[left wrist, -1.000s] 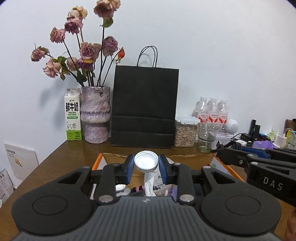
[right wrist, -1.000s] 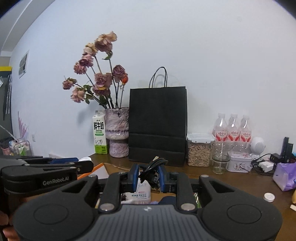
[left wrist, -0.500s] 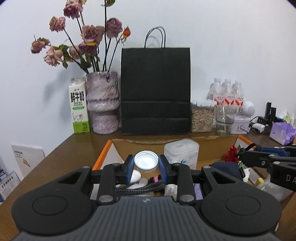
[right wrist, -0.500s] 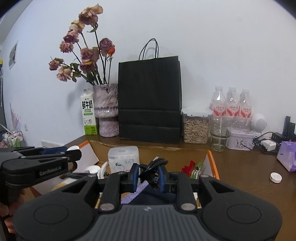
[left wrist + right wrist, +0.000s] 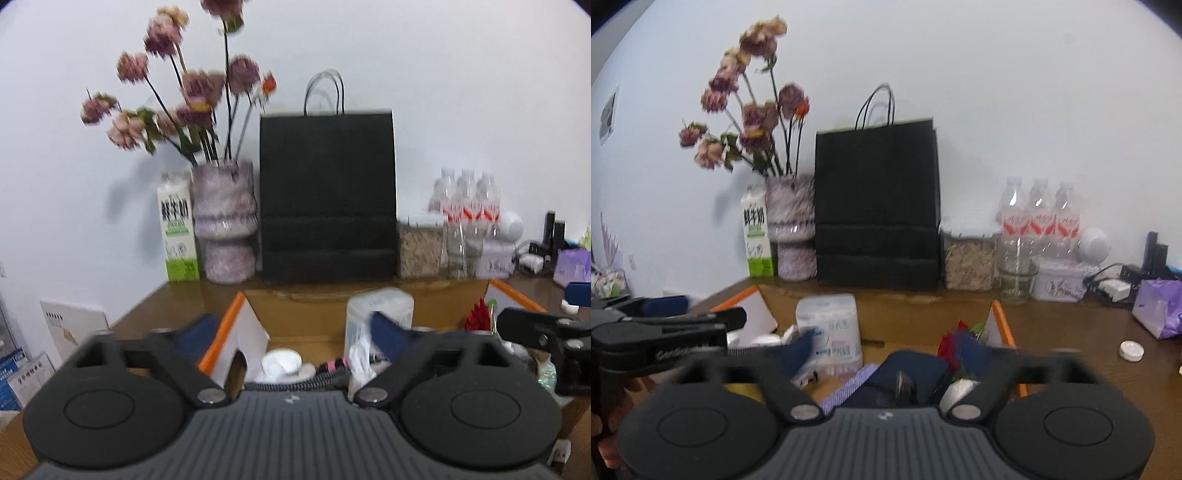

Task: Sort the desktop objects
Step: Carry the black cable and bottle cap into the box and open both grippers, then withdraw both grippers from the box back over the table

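Note:
An open cardboard box with orange-edged flaps sits on the wooden desk and holds mixed items. My left gripper is open and empty above the box's left part; a white round lid and a coiled black cable lie below it. My right gripper is open and empty above a dark blue pouch in the box. A white tissue pack stands in the box. A red flower lies at the box's right.
A black paper bag, a vase of dried roses, a milk carton, a snack jar, a glass and water bottles line the back wall. A white cap and purple pack lie right of the box.
Both grippers opened over the box. The left let go of the white lid, the right let go of the black cable; both items now lie in the box.

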